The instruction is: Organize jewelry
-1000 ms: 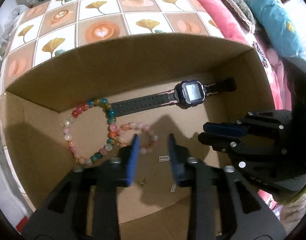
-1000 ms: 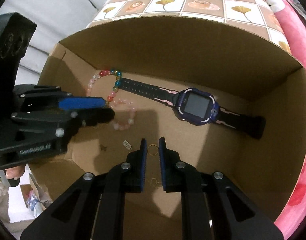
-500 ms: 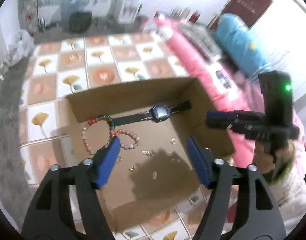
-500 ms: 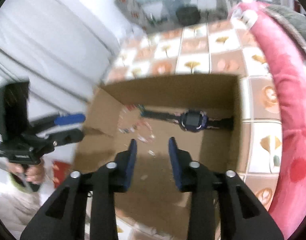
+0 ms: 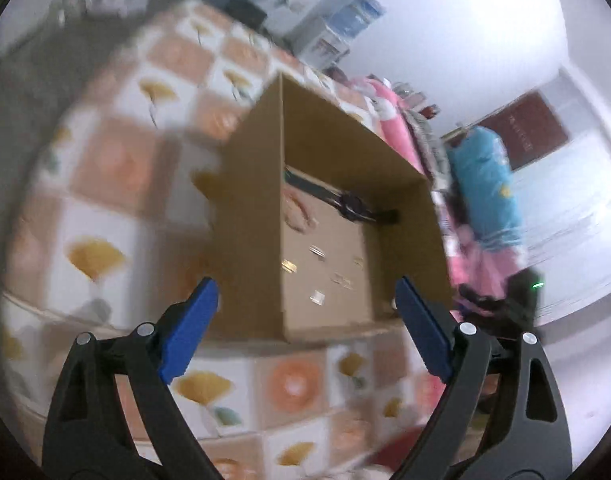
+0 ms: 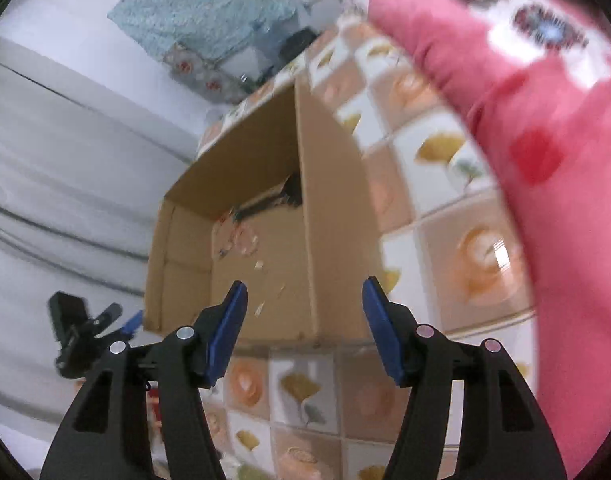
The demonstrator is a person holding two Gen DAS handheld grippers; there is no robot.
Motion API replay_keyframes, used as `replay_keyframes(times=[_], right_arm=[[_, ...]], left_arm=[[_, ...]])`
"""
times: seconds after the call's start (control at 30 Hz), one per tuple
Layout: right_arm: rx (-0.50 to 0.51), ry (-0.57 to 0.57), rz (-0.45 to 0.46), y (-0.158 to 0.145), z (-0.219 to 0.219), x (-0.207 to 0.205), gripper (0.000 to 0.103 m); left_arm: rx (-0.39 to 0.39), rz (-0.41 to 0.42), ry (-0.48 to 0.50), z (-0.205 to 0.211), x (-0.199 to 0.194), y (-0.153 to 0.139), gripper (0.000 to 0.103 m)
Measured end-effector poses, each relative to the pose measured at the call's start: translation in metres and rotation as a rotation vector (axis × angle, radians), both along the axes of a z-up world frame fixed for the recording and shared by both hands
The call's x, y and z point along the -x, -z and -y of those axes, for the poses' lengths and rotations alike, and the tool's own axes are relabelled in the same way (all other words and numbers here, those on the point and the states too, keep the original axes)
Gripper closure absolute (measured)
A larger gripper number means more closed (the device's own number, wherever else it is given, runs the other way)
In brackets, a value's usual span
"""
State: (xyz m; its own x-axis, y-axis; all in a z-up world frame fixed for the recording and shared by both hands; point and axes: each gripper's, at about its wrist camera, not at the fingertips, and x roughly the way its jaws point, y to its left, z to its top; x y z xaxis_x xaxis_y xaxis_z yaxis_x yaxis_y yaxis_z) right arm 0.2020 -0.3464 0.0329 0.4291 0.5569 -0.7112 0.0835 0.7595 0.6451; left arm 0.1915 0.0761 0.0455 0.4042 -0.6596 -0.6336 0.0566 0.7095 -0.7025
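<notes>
An open cardboard box [image 5: 249,240] [image 6: 337,240] stands on a tiled cloth. On its floor lie a dark watch [image 5: 351,206] [image 6: 283,196], a pink bead bracelet [image 5: 299,216] [image 6: 241,240] and small bits of jewelry [image 5: 317,296]. My left gripper [image 5: 307,300] hangs back from the box's near corner, jaws opening wide, nothing between them. My right gripper [image 6: 303,302] is likewise drawn back outside the box, jaws opening and empty. Each gripper shows small and blurred in the other's view, the right gripper [image 5: 501,304] and the left gripper [image 6: 89,332].
The cloth [image 5: 97,252] [image 6: 437,184] carries yellow leaf and orange cup squares. A pink quilt [image 6: 553,160] runs along the right side. A blue pillow [image 5: 485,184] lies beyond the box. White bedding [image 6: 65,160] lies on the left.
Both grippers have pulled up and back out of the box and rolled. Their jaws have spread from nearly shut to wide. The box has shrunk in both views.
</notes>
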Motion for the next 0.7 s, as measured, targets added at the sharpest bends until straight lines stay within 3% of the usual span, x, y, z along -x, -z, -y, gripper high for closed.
replay_keyframes(times=[0.07,0.27,0.4,0.5,0.6,0.7], right_arm=[[0.015,-0.006,0.014,-0.001,-0.005,0.005,0.043],[0.040,-0.019,0.028,-0.004,-0.011,0.013,0.043],[-0.014,-0.044,0.033,-0.004,-0.011,0.026,0.043],[-0.033,-0.034,0.050,-0.005,-0.010,0.038,0.043],[0.008,0.005,0.096,-0.016,-0.002,0.046,0.043],[0.020,0.030,0.095,-0.018,0.006,0.044,0.043]], left_arm=[[0.079,-0.036,0.001,0.002,0.003,0.010,0.017],[0.073,-0.027,-0.015,0.006,0.016,0.008,0.016],[0.176,-0.039,0.050,0.011,0.028,0.013,0.016],[0.131,-0.026,0.032,0.012,0.035,0.012,0.016],[0.098,0.042,-0.041,-0.002,0.043,0.002,0.016],[-0.015,0.156,-0.151,-0.019,0.044,-0.017,0.015]])
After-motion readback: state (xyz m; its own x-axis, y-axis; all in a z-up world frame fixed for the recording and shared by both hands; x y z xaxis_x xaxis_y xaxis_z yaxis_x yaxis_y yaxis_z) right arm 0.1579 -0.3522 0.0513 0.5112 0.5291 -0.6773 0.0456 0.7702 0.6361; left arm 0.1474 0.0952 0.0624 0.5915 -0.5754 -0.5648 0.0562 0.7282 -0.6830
